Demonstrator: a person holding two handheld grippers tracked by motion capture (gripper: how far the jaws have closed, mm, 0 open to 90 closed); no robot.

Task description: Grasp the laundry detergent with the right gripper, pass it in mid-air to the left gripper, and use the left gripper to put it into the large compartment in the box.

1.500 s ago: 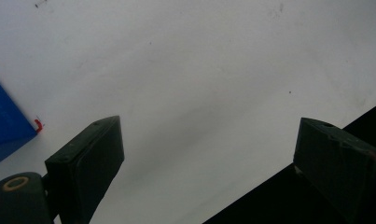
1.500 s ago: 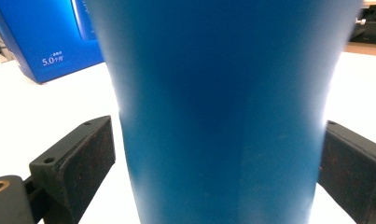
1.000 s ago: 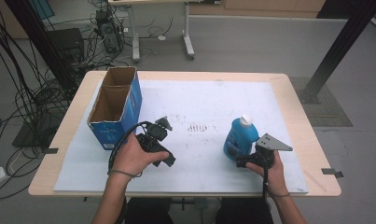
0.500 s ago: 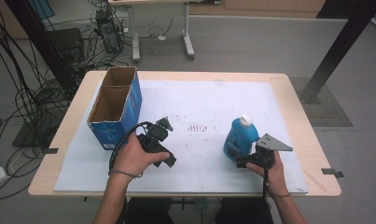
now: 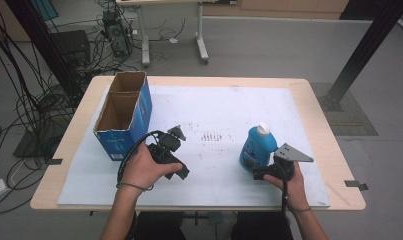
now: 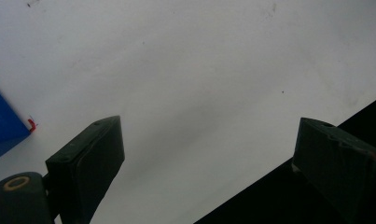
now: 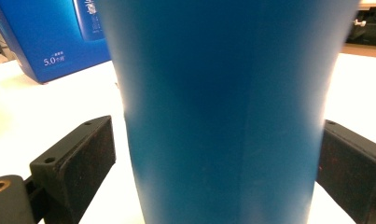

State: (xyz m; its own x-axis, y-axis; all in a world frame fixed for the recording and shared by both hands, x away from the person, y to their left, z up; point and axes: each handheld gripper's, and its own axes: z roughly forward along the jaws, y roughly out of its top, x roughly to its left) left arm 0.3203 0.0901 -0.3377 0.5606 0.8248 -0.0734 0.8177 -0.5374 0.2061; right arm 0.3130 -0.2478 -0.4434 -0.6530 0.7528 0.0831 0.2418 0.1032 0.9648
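A blue bottle (image 5: 256, 148) with a white cap (image 5: 263, 128) stands upright on the white mat (image 5: 224, 110) at the right. My right gripper (image 5: 256, 171) is level with its base on the near side. In the right gripper view the bottle (image 7: 223, 107) stands between the two open jaws of my right gripper (image 7: 218, 135). The right jaw is at its side and a narrow gap remains at the left jaw. My left gripper (image 5: 168, 148) rests in the left hand near the mat's middle left. In its own view my left gripper (image 6: 209, 126) is open wide over bare mat.
An open blue cardboard box (image 5: 121, 112) stands at the table's left, close behind the left gripper; its corner (image 6: 6, 123) shows in the left gripper view. Faint dark marks (image 5: 211, 136) dot the mat's middle. Cables and table legs lie on the floor beyond.
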